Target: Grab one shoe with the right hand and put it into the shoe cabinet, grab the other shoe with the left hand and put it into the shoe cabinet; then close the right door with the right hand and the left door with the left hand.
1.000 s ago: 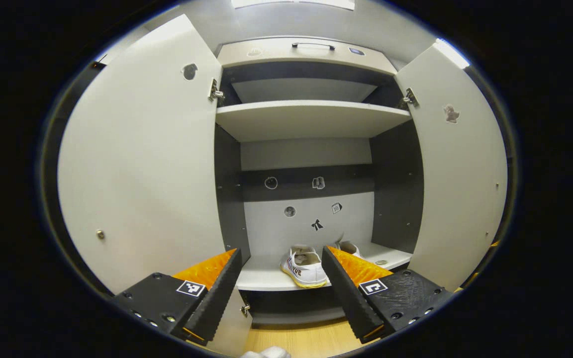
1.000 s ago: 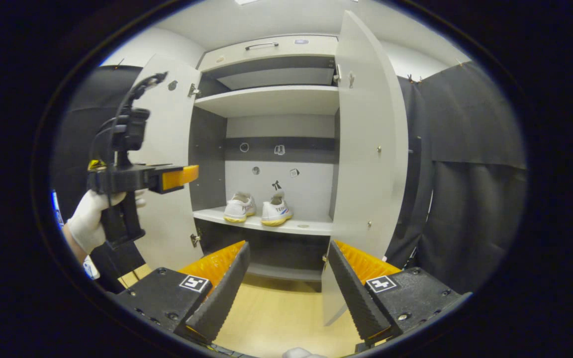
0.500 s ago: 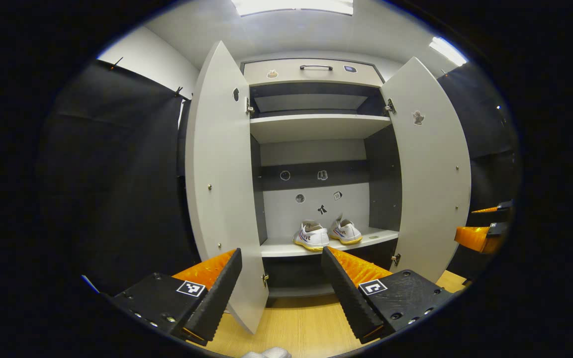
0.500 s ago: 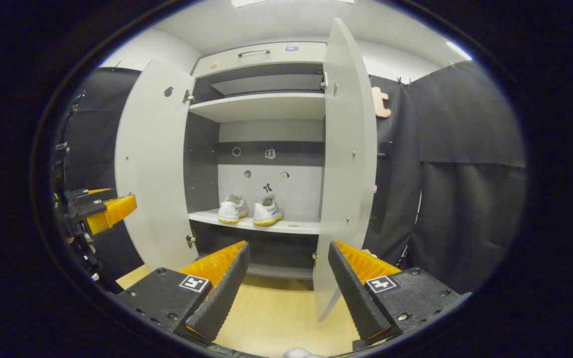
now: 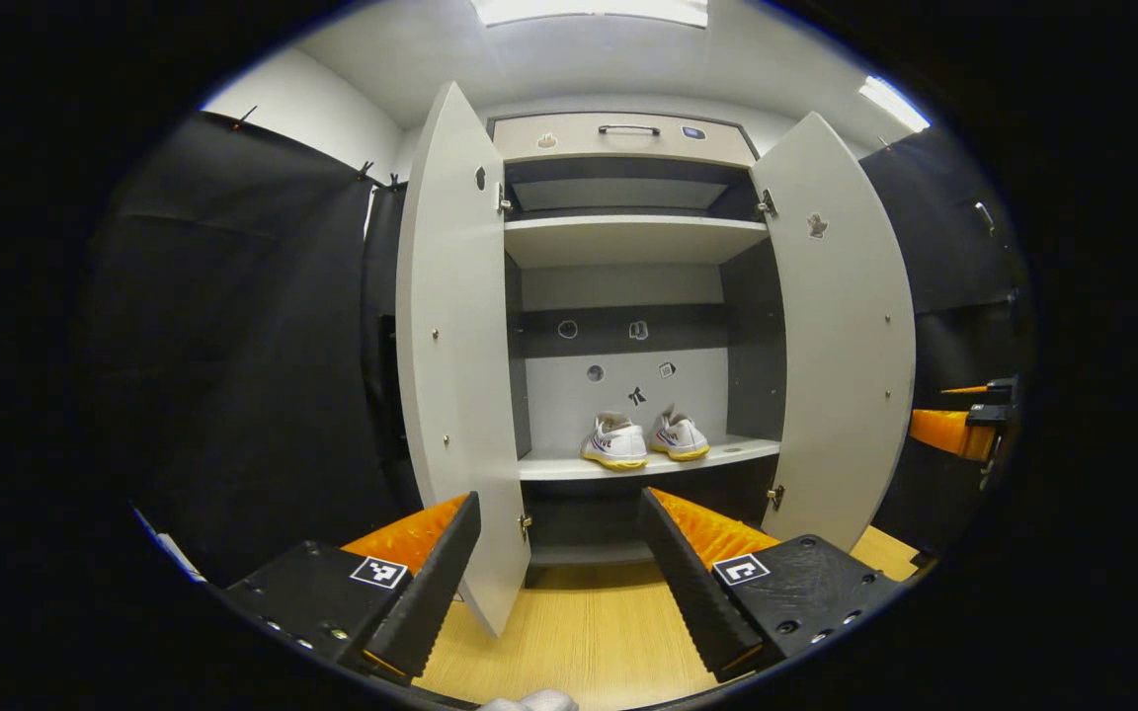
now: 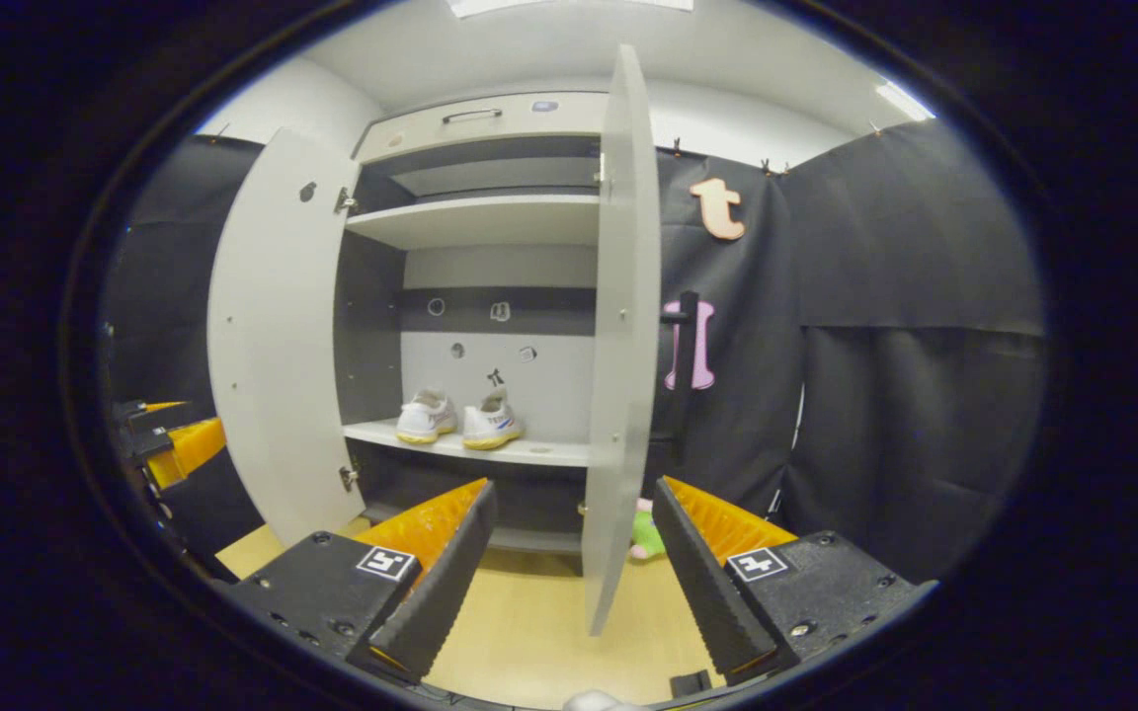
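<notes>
Booth surroundings behind the furniture

Light wooden floor (image 6: 539, 632) at 6 o'clock; small green and pink soft toy (image 6: 642, 533) lying on it; black cloth wall (image 6: 915, 395) at 3 o'clock.

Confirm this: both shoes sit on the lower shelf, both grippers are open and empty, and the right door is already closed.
Not quite: the right door is open, swung out wide, as the left gripper view shows. The rest holds: both shoes sit on the lower shelf, and the left gripper and right gripper are open and empty.
</notes>
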Tool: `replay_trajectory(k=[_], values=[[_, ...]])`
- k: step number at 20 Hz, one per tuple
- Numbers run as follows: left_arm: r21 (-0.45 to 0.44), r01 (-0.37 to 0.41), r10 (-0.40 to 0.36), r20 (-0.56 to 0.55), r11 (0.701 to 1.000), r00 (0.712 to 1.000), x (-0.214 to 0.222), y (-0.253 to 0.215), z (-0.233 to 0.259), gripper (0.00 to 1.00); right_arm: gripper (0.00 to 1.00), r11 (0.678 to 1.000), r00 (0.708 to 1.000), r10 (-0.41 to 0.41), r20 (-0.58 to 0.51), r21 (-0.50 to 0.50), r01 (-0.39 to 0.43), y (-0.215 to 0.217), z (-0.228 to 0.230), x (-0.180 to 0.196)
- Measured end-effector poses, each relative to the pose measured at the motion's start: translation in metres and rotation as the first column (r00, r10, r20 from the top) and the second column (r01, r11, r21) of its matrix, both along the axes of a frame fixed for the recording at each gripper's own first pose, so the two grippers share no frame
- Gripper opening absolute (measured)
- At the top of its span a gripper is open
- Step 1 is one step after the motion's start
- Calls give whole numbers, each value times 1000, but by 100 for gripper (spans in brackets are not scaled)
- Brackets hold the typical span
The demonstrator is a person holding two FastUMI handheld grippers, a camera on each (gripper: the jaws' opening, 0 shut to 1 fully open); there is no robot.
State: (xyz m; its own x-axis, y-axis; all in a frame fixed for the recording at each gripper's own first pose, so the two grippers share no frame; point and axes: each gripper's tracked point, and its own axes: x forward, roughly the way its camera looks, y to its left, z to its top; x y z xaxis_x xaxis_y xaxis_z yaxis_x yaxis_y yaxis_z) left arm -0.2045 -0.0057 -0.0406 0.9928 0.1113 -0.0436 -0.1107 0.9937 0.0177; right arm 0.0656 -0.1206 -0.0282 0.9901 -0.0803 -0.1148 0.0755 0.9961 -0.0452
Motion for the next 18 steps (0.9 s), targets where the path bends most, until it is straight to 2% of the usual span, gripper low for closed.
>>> replay_trajectory(k=[5, 8, 10, 18], values=[[-11, 9, -9, 7, 1000, 1000, 3, -13, 5, 96, 99, 988, 987, -151, 59, -6, 152, -75, 26, 11], [-10, 4, -4, 18, 1000, 1000, 6, -18, 9, 96, 100, 980, 978, -199, 59, 16, 198, -103, 30, 24], [-15, -6, 7, 15, 1000, 1000, 6, -20, 10, 96, 99, 980, 979, -199, 54, 22, 198, -108, 33, 33], [-16, -55, 55, -3, 998, 998, 4, -18, 3, 96, 98, 996, 994, -83, 72, 25, 82, -93, 44, 59]])
